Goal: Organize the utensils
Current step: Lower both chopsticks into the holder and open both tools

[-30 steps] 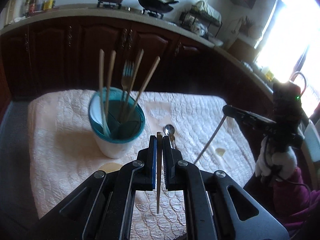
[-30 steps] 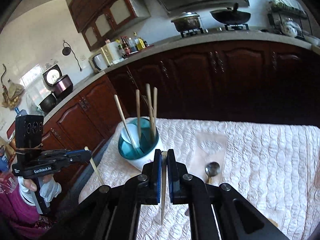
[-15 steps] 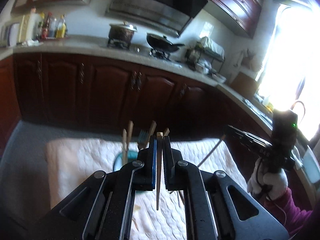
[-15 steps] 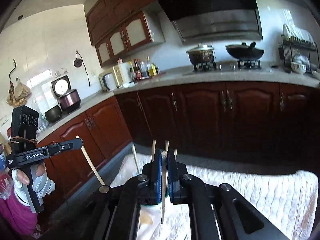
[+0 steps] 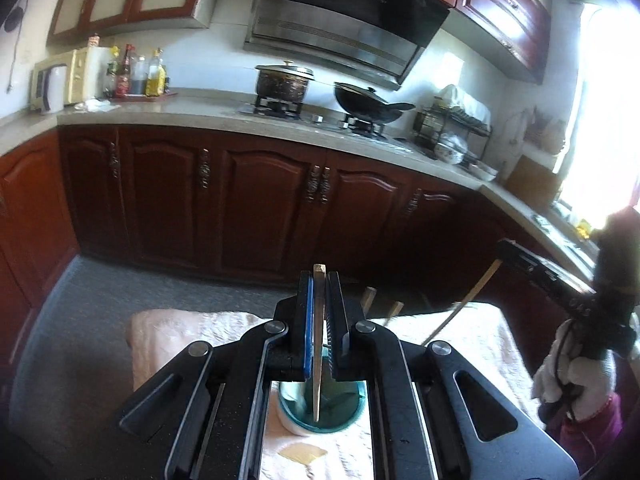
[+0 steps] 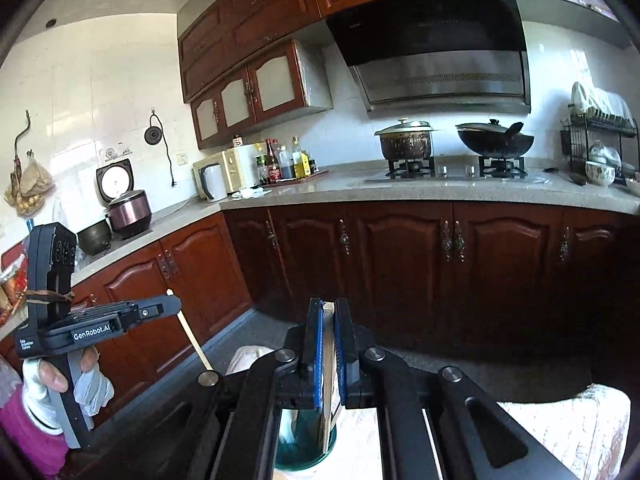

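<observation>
Both grippers, left (image 5: 319, 320) and right (image 6: 329, 344), each clamping a chopstick (image 5: 318, 344) above the cup (image 5: 320, 412); next I lower and release.

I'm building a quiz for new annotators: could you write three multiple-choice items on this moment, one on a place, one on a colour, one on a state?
1. Where does the chopstick held by the left tool point?
A. Down into the cup
B. At the stove
C. At the floor beside the table

2. What colour is the inside of the cup?
A. Red
B. Teal
C. Yellow

3. What state is the right tool in?
A. Wide open, empty
B. Shut on a chopstick
C. Shut on a spoon

Answers: 1 A, the left chopstick has its lower tip over the cup's mouth. 2 B, the interior shows teal with a white outer wall. 3 B, the right chopstick sits clamped between the blue pads.
</observation>
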Available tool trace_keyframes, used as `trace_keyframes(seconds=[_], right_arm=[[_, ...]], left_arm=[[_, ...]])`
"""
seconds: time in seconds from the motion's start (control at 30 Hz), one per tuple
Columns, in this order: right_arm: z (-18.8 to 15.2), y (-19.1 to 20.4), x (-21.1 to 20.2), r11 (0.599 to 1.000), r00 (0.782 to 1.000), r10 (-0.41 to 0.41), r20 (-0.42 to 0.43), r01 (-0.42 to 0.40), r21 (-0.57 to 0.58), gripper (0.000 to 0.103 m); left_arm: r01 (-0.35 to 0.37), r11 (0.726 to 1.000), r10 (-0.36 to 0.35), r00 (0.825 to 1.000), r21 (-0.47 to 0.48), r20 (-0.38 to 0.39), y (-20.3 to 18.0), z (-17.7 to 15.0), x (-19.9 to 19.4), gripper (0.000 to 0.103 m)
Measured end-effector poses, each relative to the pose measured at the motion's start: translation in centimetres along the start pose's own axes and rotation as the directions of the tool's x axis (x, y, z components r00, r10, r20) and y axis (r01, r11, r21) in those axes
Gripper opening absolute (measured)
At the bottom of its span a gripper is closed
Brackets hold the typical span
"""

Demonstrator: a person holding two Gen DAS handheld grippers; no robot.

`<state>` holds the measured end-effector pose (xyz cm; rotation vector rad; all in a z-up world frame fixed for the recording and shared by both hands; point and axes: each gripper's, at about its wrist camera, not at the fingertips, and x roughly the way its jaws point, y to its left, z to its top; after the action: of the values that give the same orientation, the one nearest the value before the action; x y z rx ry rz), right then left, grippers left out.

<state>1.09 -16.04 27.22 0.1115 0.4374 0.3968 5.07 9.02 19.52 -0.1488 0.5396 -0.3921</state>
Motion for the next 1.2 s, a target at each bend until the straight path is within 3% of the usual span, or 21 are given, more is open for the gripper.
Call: trace_keyframes(seconds=[0.37,0.53,0.87,1.1,1.17,1.2], right_arm=[[-1.1,-0.1,4.3,1.000,1.000,-0.015,-0.027,0.015,0.005,0.005],[-3.1,-0.3,6.3,1.000,0.998,-0.014,-0.057,0.015,0.018,0.005],[-8.3,-2.3,10.6,0.995,0.978,-0.002,-0.209,0.023,0.097,0.005],[-9.0,-4.2,10.8,0.980,0.973,0.046,-0.225,0.000,0.199,0.005],[-9.2,-4.3,10.7,0.980,0.971,0.040,-0.236,0.008,0.197,0.013],[-9.3,-4.2,10.7,0.980,0.971,0.041,-0.238,0.007,0.198,0.024]], left_arm=[[-0.073,0.997,0.073,0.997,-0.005,-0.008,1.0,-1.4,3.0,0.004],[-0.065,0.998,0.064,0.996,-0.005,-0.054,0.6,-3.1,4.7,0.004],[-0.067,0.997,0.061,0.989,-0.043,-0.136,0.8,-6.1,7.0,0.004],[-0.057,0.996,0.047,0.989,-0.072,-0.140,0.8,-6.2,7.0,0.004],[-0.065,0.996,0.055,0.989,-0.068,-0.138,0.6,-6.1,7.0,0.007],[-0.064,0.996,0.054,0.989,-0.067,-0.138,0.5,-6.0,6.9,0.013]])
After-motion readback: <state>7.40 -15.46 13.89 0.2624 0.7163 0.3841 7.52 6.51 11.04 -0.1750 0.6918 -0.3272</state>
